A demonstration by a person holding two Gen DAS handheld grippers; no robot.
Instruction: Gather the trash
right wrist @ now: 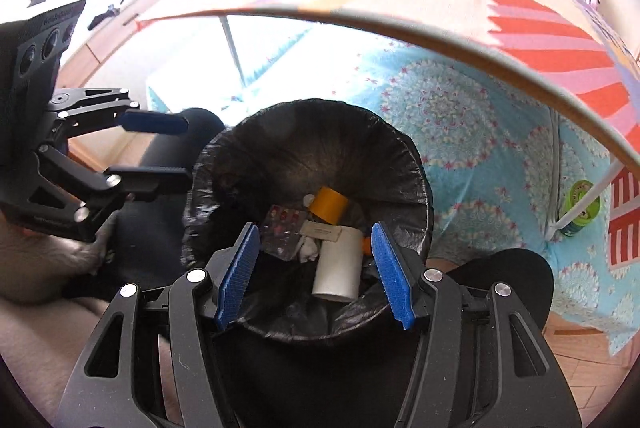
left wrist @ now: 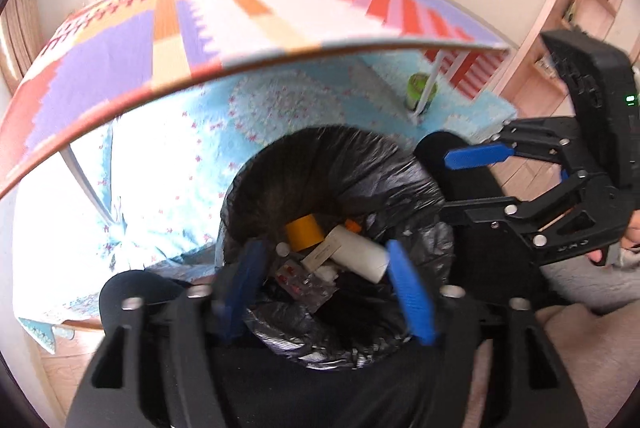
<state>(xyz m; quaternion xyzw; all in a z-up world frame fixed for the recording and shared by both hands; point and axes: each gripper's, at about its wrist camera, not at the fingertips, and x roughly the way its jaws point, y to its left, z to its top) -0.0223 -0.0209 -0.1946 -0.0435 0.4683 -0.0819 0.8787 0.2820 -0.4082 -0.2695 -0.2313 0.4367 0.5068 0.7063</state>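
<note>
A bin lined with a black bag (left wrist: pixel 360 164) (right wrist: pixel 312 132) stands on the floor below both grippers. Inside lie a white bottle (left wrist: pixel 360 254) (right wrist: pixel 338 264), a yellow tape roll (left wrist: pixel 304 232) (right wrist: pixel 330 206), a pill blister pack (left wrist: pixel 304 282) (right wrist: pixel 280 228) and crumpled tissue (right wrist: pixel 308 248). My left gripper (left wrist: pixel 324 292) is open and empty over the bin's near rim; it also shows in the right wrist view (right wrist: pixel 160 148). My right gripper (right wrist: pixel 314 276) is open and empty over the bin; it shows in the left wrist view (left wrist: pixel 464 184) at the bin's right side.
A low table with a colourful patterned top (left wrist: pixel 248 24) (right wrist: pixel 440 8) overhangs the far side of the bin on thin white legs (left wrist: pixel 426 84). A blue patterned mat (left wrist: pixel 280 100) (right wrist: pixel 480 132) covers the floor. A green can (left wrist: pixel 418 90) (right wrist: pixel 580 204) stands by a table leg.
</note>
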